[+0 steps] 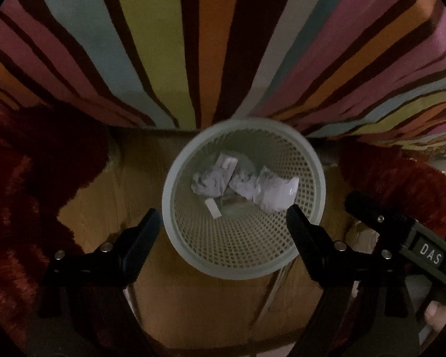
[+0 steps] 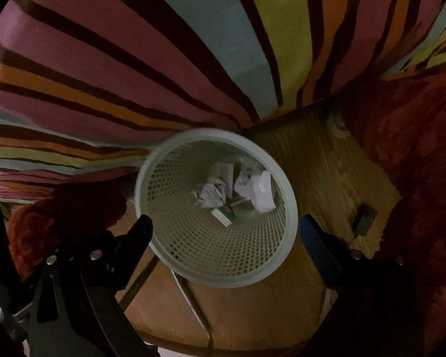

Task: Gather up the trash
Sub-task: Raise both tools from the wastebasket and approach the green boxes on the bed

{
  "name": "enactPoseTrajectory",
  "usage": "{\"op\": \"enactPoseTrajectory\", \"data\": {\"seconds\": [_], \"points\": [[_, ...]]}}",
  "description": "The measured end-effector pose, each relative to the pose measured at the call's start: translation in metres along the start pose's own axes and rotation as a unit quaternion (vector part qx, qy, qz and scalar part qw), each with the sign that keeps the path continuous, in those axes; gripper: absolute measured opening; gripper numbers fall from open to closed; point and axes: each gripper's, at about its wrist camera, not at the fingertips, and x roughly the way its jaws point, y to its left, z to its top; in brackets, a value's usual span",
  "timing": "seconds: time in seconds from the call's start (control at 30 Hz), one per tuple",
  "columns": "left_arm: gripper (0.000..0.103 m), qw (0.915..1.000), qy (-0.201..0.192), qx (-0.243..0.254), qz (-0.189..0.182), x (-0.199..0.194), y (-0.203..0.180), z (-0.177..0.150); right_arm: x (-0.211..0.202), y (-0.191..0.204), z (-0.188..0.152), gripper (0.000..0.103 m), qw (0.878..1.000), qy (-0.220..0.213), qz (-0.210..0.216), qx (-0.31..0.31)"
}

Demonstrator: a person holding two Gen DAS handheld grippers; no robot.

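Both the left gripper [image 1: 221, 217] and the right gripper [image 2: 226, 227] hang released and empty directly above the pale green perforated plastic wastebasket [image 1: 313, 178], so that dropped pieces fall inside, where the crumpled white paper trash [image 1: 211, 180] already lies on its bottom.

We hold our left gripper [image 1: 223, 215] pointing straight down, its fingers spread wide with nothing pinched between the tips. Our right gripper [image 2: 226, 223] tilts steeply downward, likewise wide apart and empty between its fingertips.
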Motion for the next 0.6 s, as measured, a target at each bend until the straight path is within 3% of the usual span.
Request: {"op": "enactPoseTrajectory", "data": {"seconds": [0.33, 0.6], "points": [[0.084, 0.9952, -0.088, 0.039, 0.020, -0.044, -0.011, -0.006, -0.049, 0.006, -0.005, 0.094, 0.993, -0.119, 0.011, -0.027], [0.084, 0.9791, -0.185, 0.080, 0.027, -0.081, -0.024, -0.011, -0.084, 0.015, -0.010, 0.094, 0.975, -0.213, 0.015, -0.064]]}}
